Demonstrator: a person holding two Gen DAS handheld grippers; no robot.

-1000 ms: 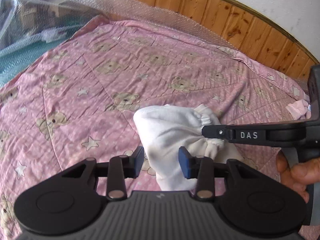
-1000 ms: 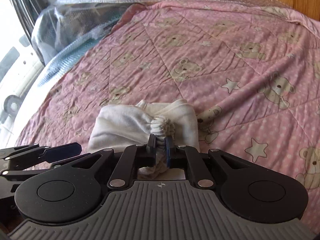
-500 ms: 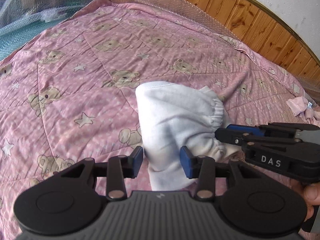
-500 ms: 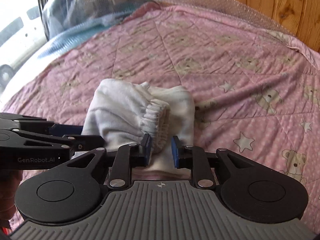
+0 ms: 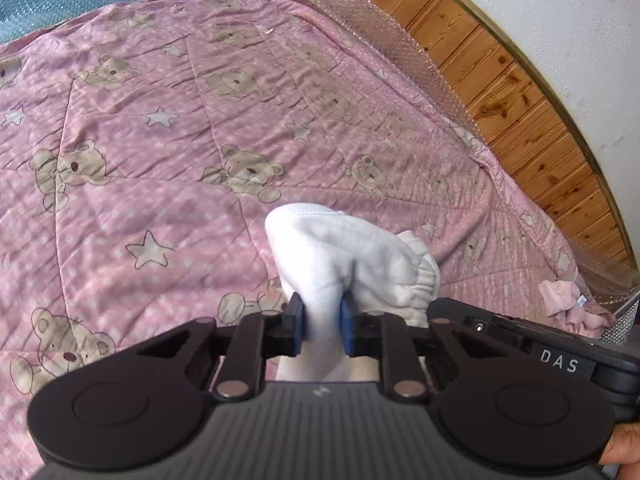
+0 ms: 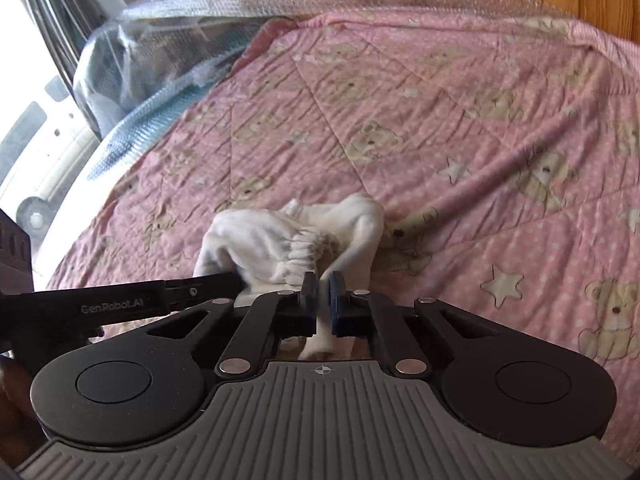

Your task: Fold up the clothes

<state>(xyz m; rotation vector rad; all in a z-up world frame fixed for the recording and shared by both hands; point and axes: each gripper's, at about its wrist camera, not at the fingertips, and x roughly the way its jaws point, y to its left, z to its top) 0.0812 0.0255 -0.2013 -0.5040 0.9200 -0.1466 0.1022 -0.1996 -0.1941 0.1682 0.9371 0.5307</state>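
Two grippers on one garment. My left gripper (image 5: 322,322) has its blue pads (image 5: 297,320) pressed in on a thick fold of the white garment (image 5: 344,248), jaws narrowed to the width of the bunched cloth between them. My right gripper (image 6: 323,300) is nearly closed, only a thin strip of the same white garment (image 6: 288,240) pinched between its pads (image 6: 310,298).

Garment sits on the pink quilt (image 5: 160,140), roughly mid-bed, bunched into a rounded lump. Gathered elastic hem (image 6: 308,252) visible from the right wrist view, facing that gripper; from the left view the same ruffled edge (image 5: 420,280) lies on the right side of the lump. Cloth is drawn up toward both cameras at the near end; I cannot tell how much of it is off the quilt.

Right tool shows in the left view as a dark bar marked DAS (image 5: 540,344), just beside the hem. Left tool shows in the right view (image 6: 120,304), its tip touching the garment's left side.

Quilt pattern: bears and stars. Wooden panelling (image 5: 500,92) runs along the far edge. One small pink cloth (image 5: 568,304) lies near the quilt's far right corner, well apart from the white piece. Bubble wrap (image 6: 160,40) covers items beyond the bed's other end.
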